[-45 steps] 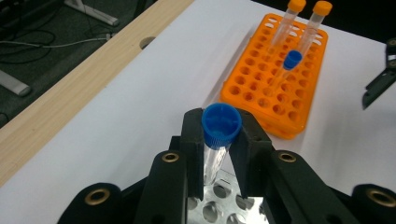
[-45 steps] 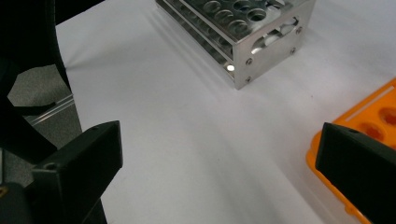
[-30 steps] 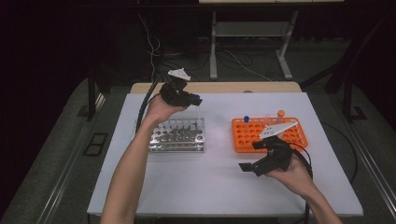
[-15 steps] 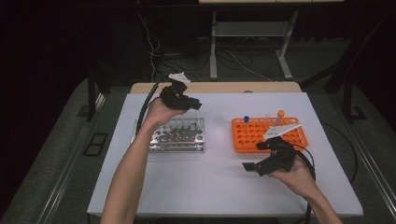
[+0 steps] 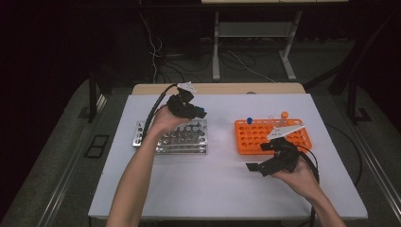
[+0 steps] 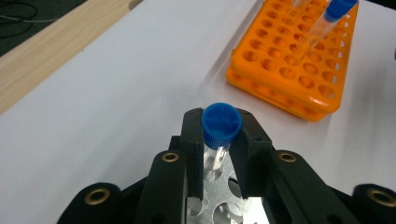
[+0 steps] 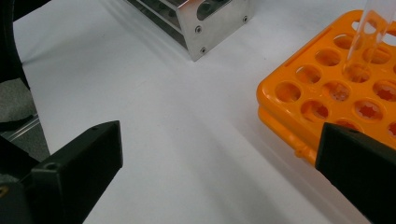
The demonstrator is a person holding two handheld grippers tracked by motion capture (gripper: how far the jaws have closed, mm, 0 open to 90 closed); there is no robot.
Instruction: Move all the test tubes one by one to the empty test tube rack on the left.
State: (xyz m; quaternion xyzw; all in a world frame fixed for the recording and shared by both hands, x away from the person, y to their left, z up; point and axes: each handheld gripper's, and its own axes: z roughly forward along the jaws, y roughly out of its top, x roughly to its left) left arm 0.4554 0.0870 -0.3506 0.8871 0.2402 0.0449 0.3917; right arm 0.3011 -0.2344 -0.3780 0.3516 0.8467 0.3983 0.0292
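My left gripper hovers over the far right corner of the steel tube rack. It is shut on a clear tube with a blue cap, held upright just below the cap. In the left gripper view the tube's lower end hangs over the steel rack's holes. An orange tube rack sits to the right, holding a blue-capped tube and an orange-capped tube. My right gripper rests low in front of the orange rack, jaws wide open and nothing between them.
White table top spreads between and in front of the two racks. In the right gripper view a clear tube stands in the orange rack, and the steel rack's corner lies further off. Cables trail off the table's edges.
My left hand has sunk a little toward the steel rack with the blue-capped tube still held. The right hand has hardly moved.
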